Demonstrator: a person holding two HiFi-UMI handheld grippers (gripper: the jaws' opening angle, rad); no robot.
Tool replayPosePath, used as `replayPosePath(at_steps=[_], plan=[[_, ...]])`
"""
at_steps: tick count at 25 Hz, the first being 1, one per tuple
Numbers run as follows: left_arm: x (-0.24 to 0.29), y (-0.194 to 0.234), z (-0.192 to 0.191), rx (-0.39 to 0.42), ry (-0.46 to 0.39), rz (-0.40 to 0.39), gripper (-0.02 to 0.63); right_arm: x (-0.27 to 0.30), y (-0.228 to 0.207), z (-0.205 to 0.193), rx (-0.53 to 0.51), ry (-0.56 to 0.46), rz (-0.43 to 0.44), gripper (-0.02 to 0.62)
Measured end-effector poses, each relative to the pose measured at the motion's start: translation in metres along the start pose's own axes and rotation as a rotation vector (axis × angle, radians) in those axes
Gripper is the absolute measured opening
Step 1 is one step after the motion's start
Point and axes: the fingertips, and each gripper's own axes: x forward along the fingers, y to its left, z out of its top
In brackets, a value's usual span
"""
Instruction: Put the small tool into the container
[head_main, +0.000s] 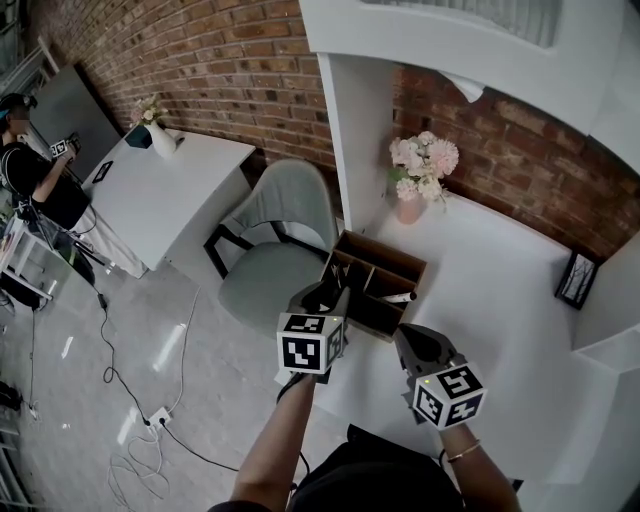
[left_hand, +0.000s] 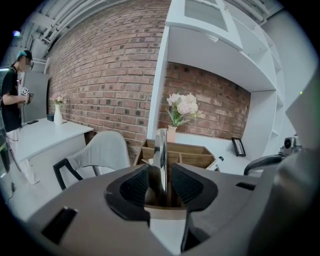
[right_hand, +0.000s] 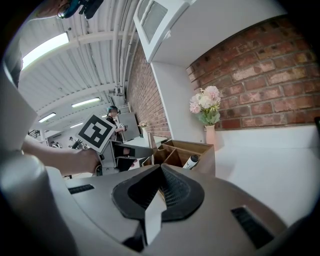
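A wooden divided container (head_main: 385, 268) stands on the white desk (head_main: 500, 300). My left gripper (head_main: 335, 297) hovers over its left end. In the left gripper view a thin shiny metal tool (left_hand: 161, 147) stands upright between the jaws of the left gripper (left_hand: 161, 171). A narrow gap shows on each side of it, so the pads do not press on it. The container (left_hand: 195, 160) lies just beyond. My right gripper (head_main: 403, 335) hangs near the container's front, shut and empty (right_hand: 160, 186). A white marker (right_hand: 191, 161) lies in one compartment.
A vase of pink flowers (head_main: 415, 190) stands behind the container, and a small picture frame (head_main: 578, 280) at the right. A white shelf upright (head_main: 355, 140) rises at the desk's left. A grey chair (head_main: 275, 250), a second desk (head_main: 170, 190) and a person (head_main: 35, 180) are to the left.
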Motion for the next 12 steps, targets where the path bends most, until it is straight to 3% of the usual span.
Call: replayPosePath(at_steps=[12], plan=[[-0.041,-0.006,-0.037,-0.045,0.02,0.016,0.123,-0.007,0.015,-0.006,-0.016,0.006,0.009,0.005]])
